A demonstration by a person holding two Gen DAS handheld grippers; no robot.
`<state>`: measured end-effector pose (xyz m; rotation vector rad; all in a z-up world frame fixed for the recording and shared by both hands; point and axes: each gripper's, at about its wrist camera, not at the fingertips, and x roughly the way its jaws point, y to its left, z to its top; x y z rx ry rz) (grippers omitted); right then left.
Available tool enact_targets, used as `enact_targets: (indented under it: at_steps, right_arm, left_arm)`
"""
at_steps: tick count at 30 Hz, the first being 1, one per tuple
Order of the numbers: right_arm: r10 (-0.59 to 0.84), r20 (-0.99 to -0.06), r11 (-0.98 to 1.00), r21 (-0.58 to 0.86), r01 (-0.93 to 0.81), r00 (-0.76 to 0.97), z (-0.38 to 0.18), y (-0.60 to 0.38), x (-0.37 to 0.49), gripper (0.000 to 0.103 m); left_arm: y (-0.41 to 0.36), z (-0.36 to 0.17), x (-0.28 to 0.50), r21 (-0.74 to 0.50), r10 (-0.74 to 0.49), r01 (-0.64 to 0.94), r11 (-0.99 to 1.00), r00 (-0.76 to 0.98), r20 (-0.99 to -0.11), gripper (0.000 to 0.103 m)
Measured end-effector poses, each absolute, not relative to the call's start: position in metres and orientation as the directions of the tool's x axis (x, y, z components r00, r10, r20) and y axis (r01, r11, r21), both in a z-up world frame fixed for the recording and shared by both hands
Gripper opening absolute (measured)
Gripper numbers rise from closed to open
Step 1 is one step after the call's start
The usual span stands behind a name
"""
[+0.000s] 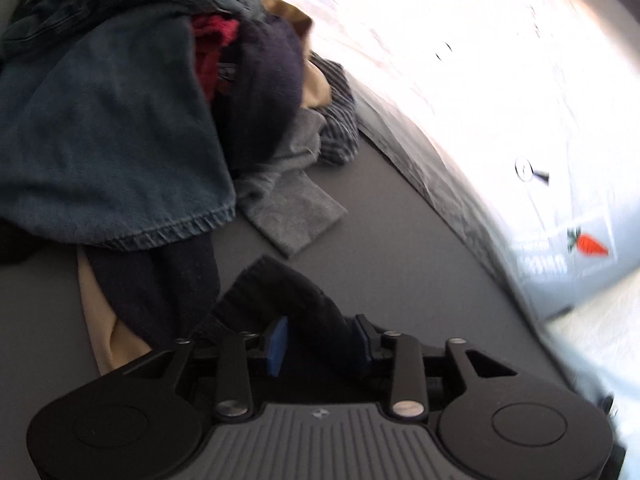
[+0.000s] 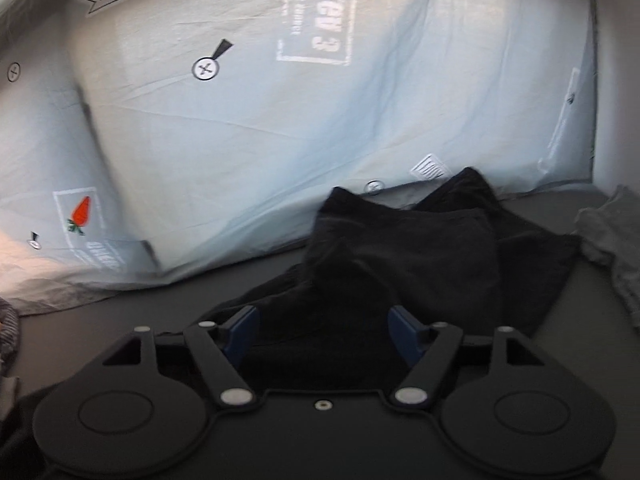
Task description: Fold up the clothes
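In the left wrist view, a heap of clothes [image 1: 132, 92] fills the upper left, cut off by the frame edge: a blue denim piece [image 1: 104, 152] on top, with red, dark navy, tan and striped cloth showing only in parts beneath and behind it, and a grey piece [image 1: 292, 216] spilling onto the grey tabletop [image 1: 400, 248]. The left gripper [image 1: 320, 340] has its blue fingers [image 1: 278, 344] parted, with a dark knit fabric [image 1: 276, 288] lying between them; whether the pads press on it is hard to tell. To the right, a pale printed sheet [image 1: 520, 120] is washed out by glare. In the right wrist view, the same sheet [image 2: 280, 140] hangs behind the tabletop [image 2: 120, 312]. The right gripper [image 2: 324, 330] has its fingers [image 2: 242, 328] spread wide and released over a black garment [image 2: 420, 264], whose near part is hidden by the gripper body. A grey cloth [image 2: 612, 240] is cut off at the right edge.
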<state>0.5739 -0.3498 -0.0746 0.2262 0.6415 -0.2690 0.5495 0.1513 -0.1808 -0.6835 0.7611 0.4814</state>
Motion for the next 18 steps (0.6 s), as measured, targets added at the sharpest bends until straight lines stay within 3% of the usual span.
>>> enact_targets:
  at_steps: [2, 6, 8, 11, 14, 15, 18]
  right_arm:
    - [-0.216, -0.618, 0.92, 0.13, 0.369, 0.756, -0.079, -0.371, 0.571, 0.074]
    - [-0.265, -0.633, 0.878, 0.153, 0.453, 0.727, -0.09, -0.41, 0.568, 0.077]
    - [-0.295, -0.64, 0.86, 0.145, 0.489, 0.71, -0.093, -0.425, 0.565, 0.077]
    - [-0.302, -0.629, 0.842, 0.175, 0.509, 0.716, -0.096, -0.446, 0.559, 0.076]
    - [-0.306, -0.652, 0.828, 0.177, 0.532, 0.694, -0.106, -0.466, 0.561, 0.056]
    - [-0.294, -0.653, 0.821, 0.202, 0.534, 0.698, -0.11, -0.474, 0.562, 0.047]
    - [-0.256, -0.653, 0.801, 0.27, 0.534, 0.713, -0.123, -0.498, 0.568, 0.034]
  left_arm:
    - [0.151, -0.171, 0.553, -0.361, 0.194, -0.631, 0.687, 0.637, -0.746, 0.049]
    - [0.13, -0.151, 0.566, -0.313, 0.224, -0.599, 0.737, 0.654, -0.723, 0.053]
    - [0.109, -0.145, 0.57, -0.288, 0.212, -0.554, 0.782, 0.669, -0.712, 0.07]
    - [0.073, -0.154, 0.58, -0.273, 0.124, -0.459, 0.845, 0.665, -0.736, 0.079]
    - [0.034, -0.177, 0.591, -0.257, 0.02, -0.363, 0.896, 0.61, -0.792, 0.082]
    - [0.022, -0.185, 0.593, -0.227, 0.024, -0.348, 0.909, 0.589, -0.808, 0.085]
    - [-0.006, -0.204, 0.604, -0.081, 0.09, -0.28, 0.957, 0.549, -0.831, 0.091]
